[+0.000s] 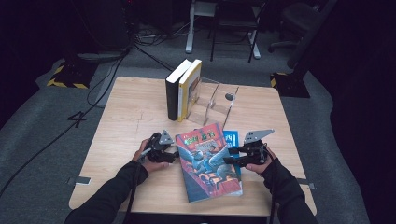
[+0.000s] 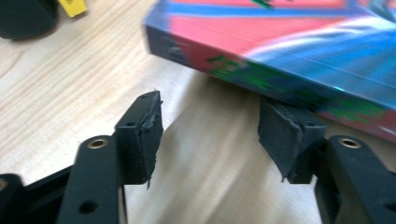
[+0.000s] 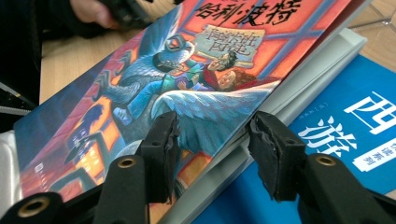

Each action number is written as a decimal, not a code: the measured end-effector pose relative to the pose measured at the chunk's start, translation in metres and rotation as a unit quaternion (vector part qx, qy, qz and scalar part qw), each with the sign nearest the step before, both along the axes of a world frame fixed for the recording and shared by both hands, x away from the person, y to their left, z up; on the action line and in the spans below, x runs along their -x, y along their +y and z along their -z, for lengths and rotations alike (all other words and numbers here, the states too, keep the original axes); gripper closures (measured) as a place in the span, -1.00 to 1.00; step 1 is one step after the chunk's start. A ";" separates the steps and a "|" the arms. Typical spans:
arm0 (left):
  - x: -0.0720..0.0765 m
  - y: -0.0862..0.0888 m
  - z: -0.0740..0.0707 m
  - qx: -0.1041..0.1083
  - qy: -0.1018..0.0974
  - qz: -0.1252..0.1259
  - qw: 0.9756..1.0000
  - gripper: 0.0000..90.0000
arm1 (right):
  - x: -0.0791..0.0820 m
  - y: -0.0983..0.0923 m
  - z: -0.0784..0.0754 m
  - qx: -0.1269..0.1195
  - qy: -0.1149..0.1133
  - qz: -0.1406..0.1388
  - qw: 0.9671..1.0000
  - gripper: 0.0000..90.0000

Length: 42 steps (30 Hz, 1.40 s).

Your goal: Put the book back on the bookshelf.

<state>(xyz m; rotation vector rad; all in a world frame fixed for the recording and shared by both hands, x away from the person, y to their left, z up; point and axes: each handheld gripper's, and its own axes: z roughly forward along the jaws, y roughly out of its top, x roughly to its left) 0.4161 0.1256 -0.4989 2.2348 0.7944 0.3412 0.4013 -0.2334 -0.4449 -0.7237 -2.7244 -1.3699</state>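
Observation:
A colourful illustrated book [image 1: 208,161] lies flat near the table's front, partly over a blue book [image 1: 231,138]. My left gripper [image 1: 173,154] is at its left spine edge. In the left gripper view the jaws [image 2: 210,135] stand apart over bare wood, and the right pad [image 2: 285,135] is tucked against the underside of the book's spine [image 2: 280,42]. My right gripper [image 1: 229,157] straddles the book's right edge. One pad [image 3: 161,149] rests over the cover [image 3: 187,84]; the other sits beside the page block, above the blue book [image 3: 345,135]. I see no firm pinch.
Two books [image 1: 184,88] stand upright at the table's [image 1: 121,121] back centre, beside a clear acrylic bookend [image 1: 217,105]. Chair and desk legs stand on the floor beyond. The person's other hand [image 3: 93,11] shows past the book in the right gripper view.

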 end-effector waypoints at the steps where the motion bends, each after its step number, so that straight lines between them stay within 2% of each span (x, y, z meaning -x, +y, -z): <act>1: -0.003 0.000 -0.001 -0.003 -0.004 0.001 1.000 0.03 | 0.001 -0.001 -0.001 -0.003 0.001 -0.001 1.000 0.17; 4: -0.011 -0.002 -0.001 -0.002 -0.002 -0.005 1.000 0.09 | 0.001 -0.003 -0.003 -0.017 0.004 -0.006 1.000 0.14; 5: -0.014 -0.003 -0.001 -0.001 -0.004 -0.008 1.000 0.09 | 0.000 -0.003 -0.002 -0.021 0.010 -0.006 1.000 0.07; 7: -0.019 -0.006 0.000 -0.004 -0.010 0.001 1.000 0.18 | -0.005 0.001 0.001 -0.011 0.019 -0.004 1.000 -0.10; 8: -0.023 -0.008 0.000 -0.002 0.001 -0.004 1.000 0.20 | -0.007 0.005 0.005 0.002 0.019 0.000 1.000 -0.16; 9: -0.025 -0.009 0.000 0.000 -0.001 -0.002 1.000 0.23 | -0.010 0.007 0.008 0.009 0.021 0.001 1.000 -0.19; 10: -0.026 -0.010 -0.001 0.003 -0.008 -0.006 1.000 0.29 | -0.013 0.008 0.010 0.005 0.023 0.001 1.000 -0.20; 12: -0.028 -0.010 -0.001 0.011 -0.007 -0.010 1.000 0.35 | -0.018 0.007 0.011 -0.008 0.028 0.004 1.000 -0.20; 13: -0.033 -0.007 -0.002 0.028 0.004 -0.008 1.000 0.40 | -0.020 0.007 0.012 -0.009 0.029 0.005 1.000 -0.18; 14: -0.033 -0.007 -0.002 0.028 0.004 -0.008 1.000 0.40 | -0.020 0.007 0.012 -0.009 0.029 0.005 1.000 -0.18; 15: -0.036 -0.005 -0.003 0.041 0.007 -0.007 0.999 0.40 | -0.021 0.008 0.012 -0.009 0.031 0.007 0.999 -0.17; 16: -0.038 -0.004 -0.003 0.053 0.012 -0.002 0.999 0.45 | -0.023 0.008 0.013 -0.013 0.033 0.011 0.999 -0.14; 17: -0.039 -0.003 -0.003 0.060 0.015 -0.001 0.998 0.52 | -0.025 0.008 0.013 -0.018 0.032 0.018 0.999 -0.02; 18: -0.040 -0.003 -0.005 0.072 0.010 0.002 0.997 0.59 | -0.025 0.005 0.012 -0.044 0.023 0.034 0.998 0.28; 19: -0.040 -0.003 -0.006 0.077 0.010 0.010 0.997 0.66 | -0.025 0.003 0.011 -0.058 0.020 0.035 0.997 0.41; 21: -0.039 -0.004 -0.011 0.074 -0.004 0.020 0.997 0.74 | -0.023 -0.002 0.007 -0.088 0.015 0.029 0.996 0.57; 23: -0.038 -0.005 -0.015 0.080 -0.011 0.028 0.996 0.79 | -0.021 -0.003 0.003 -0.084 0.009 0.022 0.996 0.60; 25: -0.038 -0.007 -0.017 0.068 -0.019 0.038 0.997 0.89 | -0.021 -0.003 0.000 -0.087 0.009 0.014 0.996 0.60; 26: -0.039 -0.008 -0.017 0.067 -0.021 0.040 0.997 0.90 | -0.021 -0.003 -0.001 -0.084 0.014 0.013 0.996 0.52; 27: -0.040 -0.008 -0.017 0.068 -0.022 0.046 0.996 0.91 | -0.022 -0.001 0.000 -0.079 0.023 0.008 0.997 0.32; 28: -0.040 -0.008 -0.017 0.068 -0.022 0.046 0.996 0.94 | -0.022 -0.001 0.000 -0.079 0.023 0.008 0.997 0.32; 29: -0.040 -0.009 -0.017 0.070 -0.024 0.049 0.996 0.94 | -0.024 0.002 0.002 -0.069 0.029 0.003 0.997 0.15; 30: -0.040 -0.009 -0.017 0.068 -0.027 0.050 0.996 0.96 | -0.024 0.007 0.004 -0.053 0.034 0.007 0.998 0.10; 31: -0.041 -0.009 -0.018 0.070 -0.026 0.053 0.996 0.98 | -0.025 0.011 0.006 -0.055 0.032 0.005 0.998 0.09; 33: -0.041 -0.009 -0.019 0.076 -0.027 0.055 0.995 0.98 | -0.026 0.014 0.006 -0.063 0.029 0.004 0.998 0.13; 36: -0.042 -0.010 -0.020 0.072 -0.029 0.055 0.995 0.98 | -0.025 0.020 0.003 -0.059 0.017 0.005 0.998 0.33; 37: -0.042 -0.010 -0.020 0.077 -0.031 0.052 0.995 0.98 | -0.025 0.020 0.002 -0.059 0.016 0.005 0.998 0.41; 38: -0.042 -0.010 -0.020 0.077 -0.031 0.052 0.995 0.98 | -0.025 0.020 0.002 -0.059 0.016 0.005 0.998 0.41; 40: -0.042 -0.010 -0.020 0.076 -0.030 0.051 0.995 0.97 | -0.023 0.019 -0.001 -0.067 0.005 0.003 0.998 0.60; 42: -0.043 -0.009 -0.019 0.075 -0.028 0.046 0.996 0.97 | -0.022 0.019 -0.002 -0.067 0.002 0.004 0.998 0.62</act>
